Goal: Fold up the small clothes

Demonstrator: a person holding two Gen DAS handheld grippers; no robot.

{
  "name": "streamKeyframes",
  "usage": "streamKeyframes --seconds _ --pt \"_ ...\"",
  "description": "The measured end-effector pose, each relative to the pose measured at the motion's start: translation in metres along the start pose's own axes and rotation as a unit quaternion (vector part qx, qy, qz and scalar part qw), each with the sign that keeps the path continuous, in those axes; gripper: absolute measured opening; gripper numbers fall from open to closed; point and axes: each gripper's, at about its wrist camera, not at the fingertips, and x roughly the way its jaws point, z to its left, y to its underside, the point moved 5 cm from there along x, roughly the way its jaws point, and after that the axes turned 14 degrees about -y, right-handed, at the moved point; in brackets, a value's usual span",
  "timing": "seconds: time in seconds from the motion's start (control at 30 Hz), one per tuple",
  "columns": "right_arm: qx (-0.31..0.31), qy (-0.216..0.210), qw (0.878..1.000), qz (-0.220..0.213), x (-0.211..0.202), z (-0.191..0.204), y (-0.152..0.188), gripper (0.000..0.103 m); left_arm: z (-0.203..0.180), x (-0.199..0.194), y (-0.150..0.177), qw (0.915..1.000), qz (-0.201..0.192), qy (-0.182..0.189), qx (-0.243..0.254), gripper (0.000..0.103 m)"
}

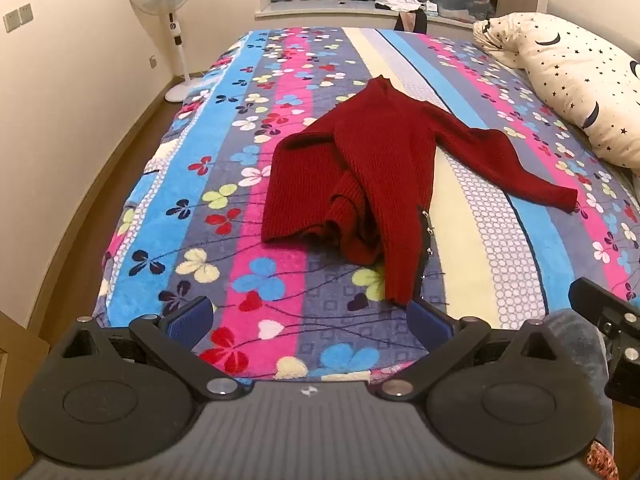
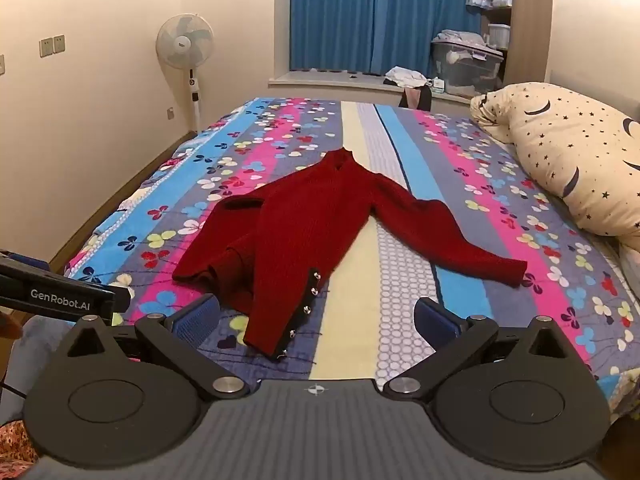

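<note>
Fan [image 1: 164, 28]: a white standing fan on the floor, far ahead and to the left of the left gripper, against the cream wall beside the bed.

Left gripper [image 1: 308, 322]: jaws spread wide with nothing between the blue pads [image 1: 188, 322]; it hangs over the near edge of the bed, and the sweater's lower hem lies just ahead of its right finger, though I cannot tell if they touch.

Blanket [image 1: 248, 280]: striped blue, pink, grey and cream with clover prints, covering the bed ahead of both grippers.

Red sweater [image 1: 372, 168]: a ribbed knit lying on the blanket ahead of both grippers, collar pointing away. The side left of the grippers is bunched and folded over on itself; the body runs toward the grippers; the sleeve on the right stretches out flat toward the pillow.

Buttons [image 2: 310, 300]: a row of small metal studs along the sweater's near edge, just ahead of the right gripper and left of its centre.

Right gripper [image 2: 318, 320]: jaws wide apart, holding nothing; the sweater's near corner lies between its fingers, closer to the left one.

Pillow [image 2: 568, 160]: cream with dark stars and moons, ahead and far right of the right gripper, well apart from the sleeve cuff.
</note>
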Motion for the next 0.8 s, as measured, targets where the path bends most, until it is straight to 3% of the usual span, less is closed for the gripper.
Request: streamKeyframes --seconds 0.8 --pt "0.003 -0.003 1.000 0.017 0.007 -0.001 0.008 0.102 -0.003 0.003 0.005 0.9998 0.011 0.003 0.017 0.103"
